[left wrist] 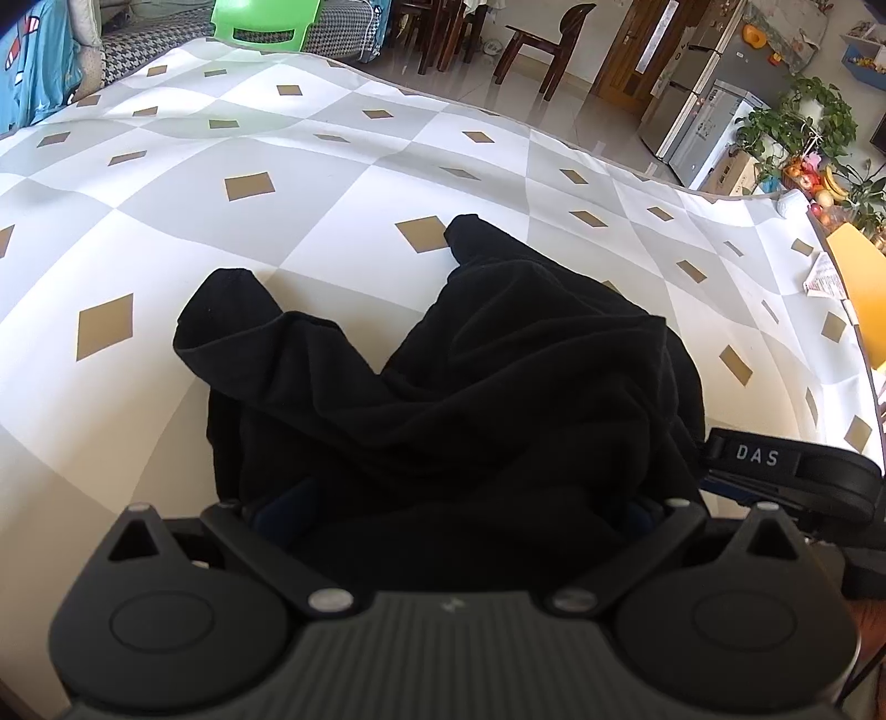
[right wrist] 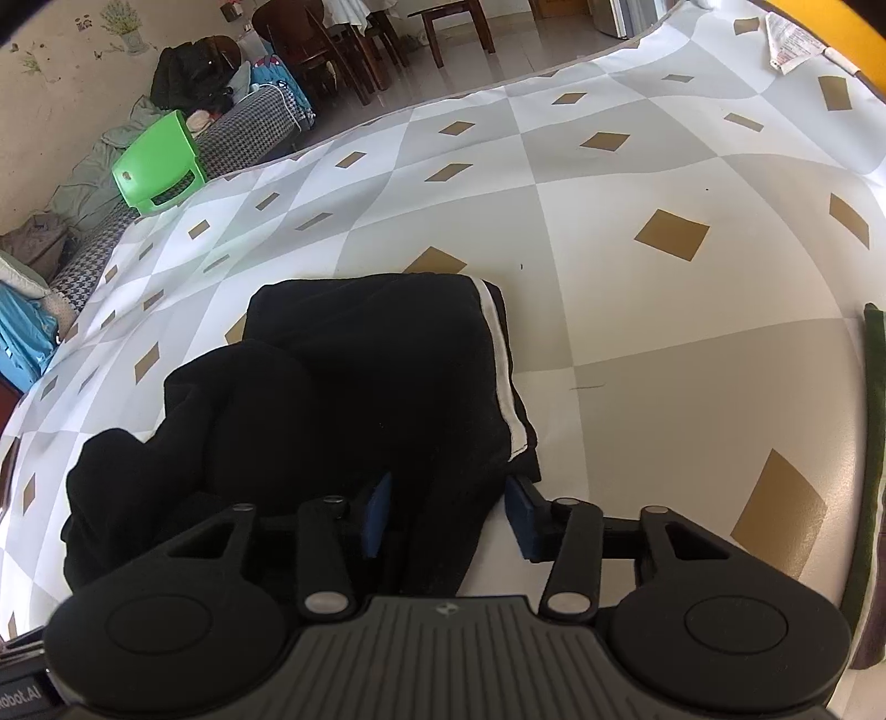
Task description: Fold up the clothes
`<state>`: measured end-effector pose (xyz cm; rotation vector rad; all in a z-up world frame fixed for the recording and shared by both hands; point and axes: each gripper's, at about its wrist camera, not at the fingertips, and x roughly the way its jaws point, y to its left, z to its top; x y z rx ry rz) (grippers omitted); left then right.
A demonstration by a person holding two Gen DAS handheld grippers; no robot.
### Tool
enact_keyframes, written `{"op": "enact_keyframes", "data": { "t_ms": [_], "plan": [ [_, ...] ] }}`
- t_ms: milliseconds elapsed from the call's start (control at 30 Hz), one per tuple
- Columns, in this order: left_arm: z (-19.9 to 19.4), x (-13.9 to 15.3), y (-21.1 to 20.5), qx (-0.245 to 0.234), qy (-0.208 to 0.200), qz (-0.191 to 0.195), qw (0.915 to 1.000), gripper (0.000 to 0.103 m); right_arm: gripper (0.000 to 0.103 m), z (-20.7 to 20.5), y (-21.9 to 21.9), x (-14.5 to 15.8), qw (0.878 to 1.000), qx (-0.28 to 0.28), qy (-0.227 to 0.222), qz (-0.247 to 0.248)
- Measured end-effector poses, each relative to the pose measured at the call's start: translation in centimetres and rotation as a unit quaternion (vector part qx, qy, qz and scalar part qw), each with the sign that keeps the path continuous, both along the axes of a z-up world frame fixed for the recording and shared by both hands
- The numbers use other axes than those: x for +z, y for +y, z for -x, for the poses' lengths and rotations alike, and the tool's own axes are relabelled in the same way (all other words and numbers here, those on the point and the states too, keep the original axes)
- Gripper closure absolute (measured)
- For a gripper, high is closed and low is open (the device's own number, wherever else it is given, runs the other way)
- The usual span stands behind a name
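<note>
**Black garment bunched on the mat, both tongs at its near edge**

Left wrist view:
- Left gripper (left wrist: 451, 512): fingertips buried under cloth. Only slivers of blue pad (left wrist: 288, 501) show at the fabric edge on either side. Wide stance with cloth heaped between; can't tell if the pads actually pinch it.
- Black garment (left wrist: 443, 387): soft matte knit, heavily creased, heaped right ahead of the tongs. Two rounded lobes stick out on the far side, one ahead-left, one ahead and slightly right.
- Mat (left wrist: 277, 138) under it: smooth, printed white/grey diamonds with small tan squares. Its far edge curves off into the fisheye.
- Right gripper's body shows just right of these tongs, black, lettered "DAS"; its tips are hidden behind cloth here.
- No containers near the tongs. Green plastic stool (left wrist: 266, 25) far ahead-left, cut off at the frame top.

Right wrist view:
- Right gripper (right wrist: 451, 512): blue pads a moderate gap apart, a fold of the black garment (right wrist: 376, 387) running between them. Left pad (right wrist: 376, 515) sits against the cloth; right pad shows a sliver of mat beside it. Not visibly clamped.
- The garment here is a flatter, squarish stack ahead of the tongs, with a white stripe (right wrist: 501, 360) down its right edge and a looser lump on the left.
- Dark green fabric edge (right wrist: 875, 443) far right, cropped; can't identify it.
- Crumpled paper (right wrist: 792, 44) far ahead-right, print unreadable.
</note>
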<state>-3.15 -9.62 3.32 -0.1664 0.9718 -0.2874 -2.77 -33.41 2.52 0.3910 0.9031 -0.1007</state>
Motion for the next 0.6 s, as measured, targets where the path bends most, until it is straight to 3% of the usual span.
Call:
{"op": "enact_keyframes", "data": {
  "t_ms": [33, 200, 500, 600],
  "plan": [
    [0.1, 0.1, 0.0, -0.002, -0.003, -0.003, 1.0, 0.0, 0.083, 0.0, -0.2, 0.0, 1.0, -0.002, 0.001, -0.009],
    [0.7, 0.8, 0.1, -0.008, -0.018, -0.013, 0.9997, 0.0, 0.093, 0.5, -1.2, 0.6, 0.998, -0.023, -0.014, -0.057],
    [2.1, 3.0, 0.9, -0.021, -0.062, -0.019, 0.9977, 0.0, 0.093, 1.6, -2.7, 4.5, 0.981, -0.031, -0.115, -0.153],
    [1.9, 2.7, 1.4, -0.007, -0.055, -0.03, 0.998, 0.0, 0.093, 1.7, -3.0, 5.1, 0.98, -0.039, -0.125, -0.15]
  ]
}}
